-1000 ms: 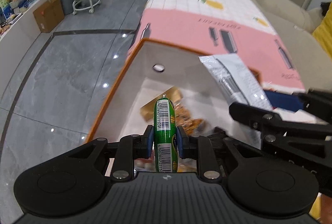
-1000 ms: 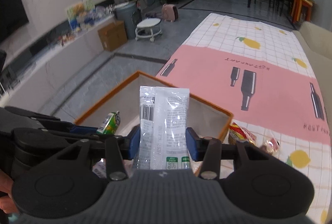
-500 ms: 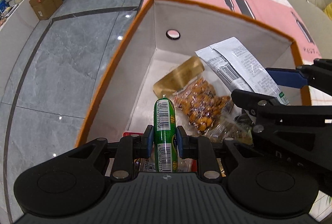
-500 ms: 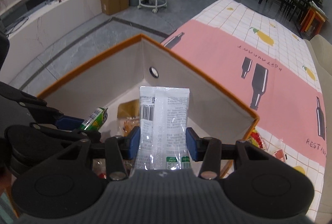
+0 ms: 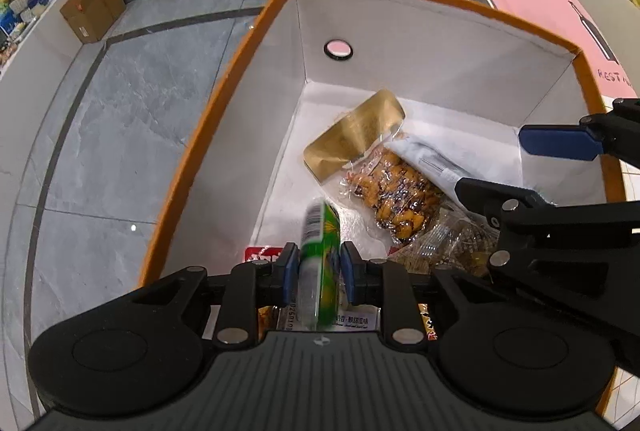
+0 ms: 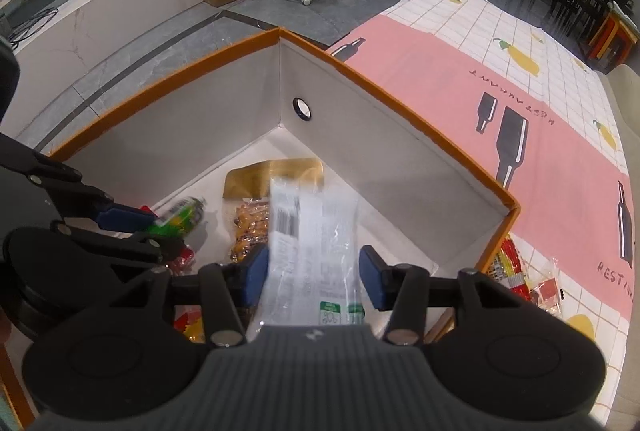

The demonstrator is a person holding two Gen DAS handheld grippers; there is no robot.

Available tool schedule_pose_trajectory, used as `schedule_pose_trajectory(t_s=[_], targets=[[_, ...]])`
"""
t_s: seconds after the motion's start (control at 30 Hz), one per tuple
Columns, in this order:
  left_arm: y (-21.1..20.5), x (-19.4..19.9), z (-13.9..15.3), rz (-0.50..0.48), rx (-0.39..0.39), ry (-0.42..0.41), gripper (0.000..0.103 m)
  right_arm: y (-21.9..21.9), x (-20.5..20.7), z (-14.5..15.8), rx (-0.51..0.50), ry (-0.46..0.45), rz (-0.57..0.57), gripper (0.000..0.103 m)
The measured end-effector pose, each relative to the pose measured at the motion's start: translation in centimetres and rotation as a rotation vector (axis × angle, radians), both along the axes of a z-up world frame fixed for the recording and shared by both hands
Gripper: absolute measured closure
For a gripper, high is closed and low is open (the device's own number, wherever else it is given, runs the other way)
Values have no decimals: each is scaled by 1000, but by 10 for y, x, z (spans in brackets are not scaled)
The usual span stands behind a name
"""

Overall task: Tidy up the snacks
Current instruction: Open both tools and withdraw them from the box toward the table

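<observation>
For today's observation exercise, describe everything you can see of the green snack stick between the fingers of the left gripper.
The green snack stick is a slim tube in glossy wrapping, green with yellow print and a white strip, blurred in both views. It lies between the left gripper, whose jaws have just been opening; the pads look slightly clear of it. It tilts over the orange-rimmed box, above the snacks inside.

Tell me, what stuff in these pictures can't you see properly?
- Green tube, left wrist view: motion-blurred, label unreadable.
- Clear packet, right wrist view: blurred, print unreadable.
- Snacks at the box's near end, left wrist view: hidden behind the left tool.
- Table snacks, right wrist view: partly behind the box rim.
</observation>
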State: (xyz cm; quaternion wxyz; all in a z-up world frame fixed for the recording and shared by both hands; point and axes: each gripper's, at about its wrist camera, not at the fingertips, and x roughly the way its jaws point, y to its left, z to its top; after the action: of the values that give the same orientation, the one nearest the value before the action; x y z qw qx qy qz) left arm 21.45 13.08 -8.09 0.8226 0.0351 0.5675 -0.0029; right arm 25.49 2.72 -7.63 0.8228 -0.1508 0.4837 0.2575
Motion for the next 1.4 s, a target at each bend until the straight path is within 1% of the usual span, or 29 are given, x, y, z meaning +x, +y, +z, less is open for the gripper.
schedule_pose_trajectory(t_s=[0.07, 0.13, 0.2, 0.3, 0.37, 0.4, 0.5, 0.6, 0.73, 0.87, 0.93, 1.0, 1.07, 1.1, 1.2, 1.3, 1.4], targets=[[0, -2, 5, 4, 7, -6, 66, -1, -1, 4, -2, -15, -5, 48], [2, -6, 12, 27, 10, -14, 53, -5, -1, 10, 11, -27, -16, 42], [4, -11, 20, 53, 3, -33, 46, -12, -1, 17, 32, -39, -33, 32], [5, -24, 37, 77, -13, -96, 40, -26, -6, 31, 99, -63, -49, 25], [1, -32, 47, 90, -11, -137, 39, -38, -13, 41, 151, -97, -57, 21], [-2, -37, 52, 101, 0, -159, 36, -42, -18, 45, 169, -118, -60, 19], [-12, -48, 64, 109, 29, -229, 35, -57, -33, 57, 220, -177, -68, 17], [-28, -62, 74, 92, 71, -311, 35, -74, -47, 66, 277, -202, -75, 17], [-49, -79, 83, 46, 109, -402, 35, -98, -65, 76, 305, -241, -98, 17], [-68, -93, 88, 28, 106, -459, 35, -125, -86, 80, 323, -283, -103, 10], [-79, -98, 87, 3, 102, -474, 35, -141, -97, 79, 335, -302, -110, 9], [-91, -100, 85, -36, 106, -481, 35, -156, -106, 74, 323, -320, -134, 8], [-103, -102, 81, -93, 109, -478, 35, -170, -114, 67, 300, -338, -164, 7], [-110, -101, 79, -136, 106, -468, 34, -176, -117, 62, 289, -342, -184, 7], [-131, -103, 72, -265, 73, -445, 31, -195, -120, 46, 259, -328, -238, 7], [-149, -101, 64, -340, 67, -443, 26, -208, -119, 26, 209, -298, -303, 7], [-167, -95, 54, -407, 71, -426, 25, -219, -114, 10, 182, -276, -349, 7]])
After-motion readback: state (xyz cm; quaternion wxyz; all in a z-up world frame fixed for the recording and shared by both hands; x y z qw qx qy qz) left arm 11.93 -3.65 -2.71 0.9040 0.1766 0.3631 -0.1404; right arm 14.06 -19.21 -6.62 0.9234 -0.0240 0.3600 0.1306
